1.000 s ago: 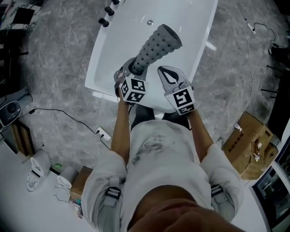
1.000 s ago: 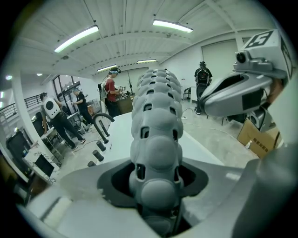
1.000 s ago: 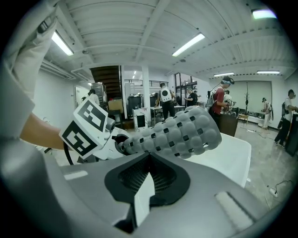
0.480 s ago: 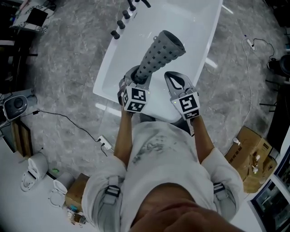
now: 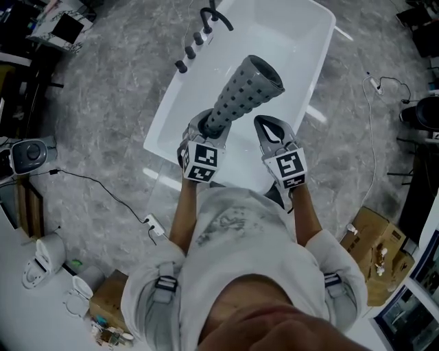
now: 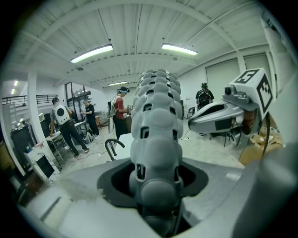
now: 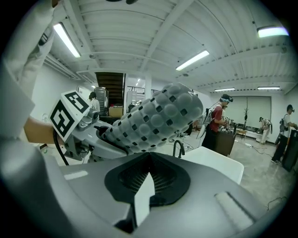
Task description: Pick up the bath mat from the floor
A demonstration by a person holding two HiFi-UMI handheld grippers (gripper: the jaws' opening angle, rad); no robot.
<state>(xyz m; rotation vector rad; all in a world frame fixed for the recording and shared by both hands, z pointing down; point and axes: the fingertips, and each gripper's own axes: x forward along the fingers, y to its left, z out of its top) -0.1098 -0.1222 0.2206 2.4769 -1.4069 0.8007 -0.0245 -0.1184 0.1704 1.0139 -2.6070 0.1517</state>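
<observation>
The grey bath mat point(image 5: 243, 92), rolled into a tube with rows of holes, sticks up and away from my left gripper point(image 5: 204, 127), which is shut on its lower end. It hangs over the white bathtub point(image 5: 164, 116). In the left gripper view the mat point(image 6: 156, 116) rises straight out between the jaws. My right gripper point(image 5: 261, 121) sits just right of the mat, jaws shut and holding nothing, apart from the roll. The right gripper view shows the mat point(image 7: 156, 118) slanting across above its closed jaws.
A dark faucet point(image 5: 212, 17) and knobs point(image 5: 188, 51) line the tub's left rim. On the grey floor lie a power strip point(image 5: 154, 225) with cable, cardboard boxes point(image 5: 374, 257) at the right, and white appliances point(image 5: 38, 260) at the lower left. Several people stand far off.
The head view has swung, so the tub and faucet show further up and to the right. Both grippers keep their pose, and the left one holds the rolled mat throughout.
</observation>
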